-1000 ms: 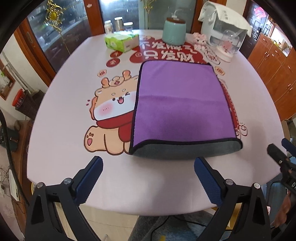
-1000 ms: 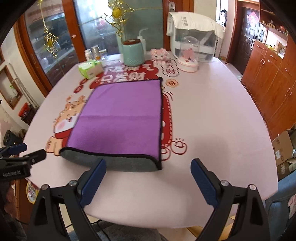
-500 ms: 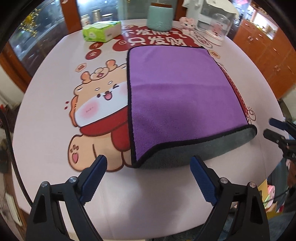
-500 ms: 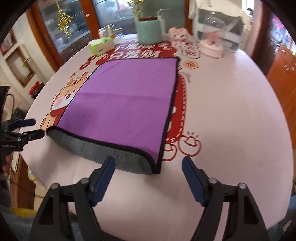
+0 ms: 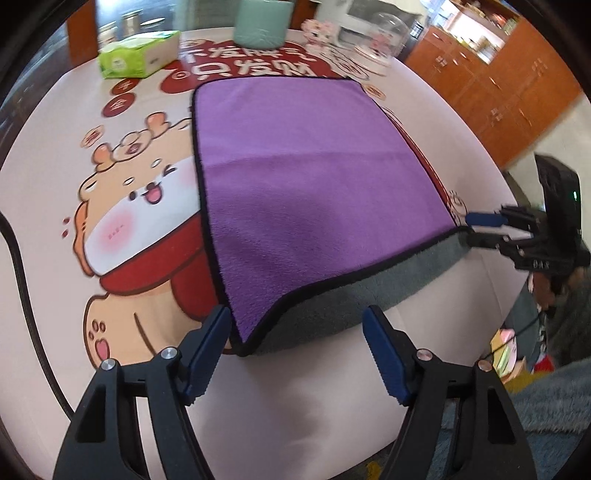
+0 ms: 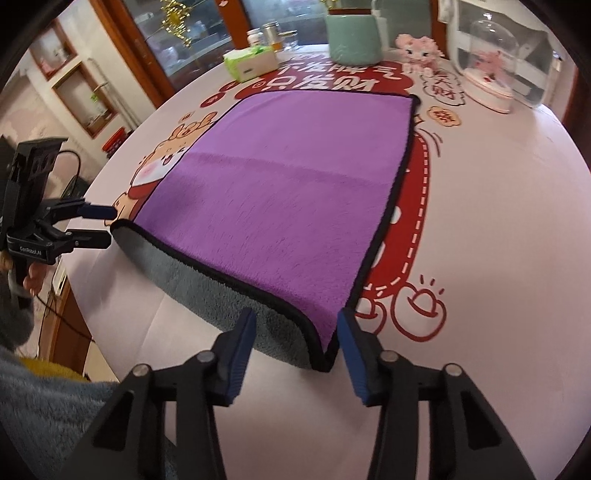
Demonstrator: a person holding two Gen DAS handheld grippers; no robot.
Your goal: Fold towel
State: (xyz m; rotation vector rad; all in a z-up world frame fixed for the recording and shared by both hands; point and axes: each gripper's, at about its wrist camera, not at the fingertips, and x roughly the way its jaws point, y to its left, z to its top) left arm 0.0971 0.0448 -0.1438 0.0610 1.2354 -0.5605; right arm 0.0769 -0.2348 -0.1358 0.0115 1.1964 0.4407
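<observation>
two grippers sit at the near corners of the towel, which lies flat on the table with its purple side up, a black trimmed edge all round and the grey underside showing where the near edge curls. your left gripper has its blue-padded fingers spread apart, straddling the near left corner of the towel without pinching it. your right gripper is also released, its fingers either side of the near right corner, the cloth lying loose between them. each gripper also shows in the other's view, tips just beside its own corner of the towel. the table is rounded and covered by a pale pink cloth printed with a cartoon animal in a red scarf, red shapes with white characters and a red dashed band along the towel's right side. at the far end stand a green tissue box, a mint green canister, a small pink plush toy, a clear dome on a white base and some jars. behind the table you have glass-fronted wooden cabinets with a gold ornament hanging in front, and orange-brown wooden cupboards off to the right. a black cable runs along the left edge of the left view.
</observation>
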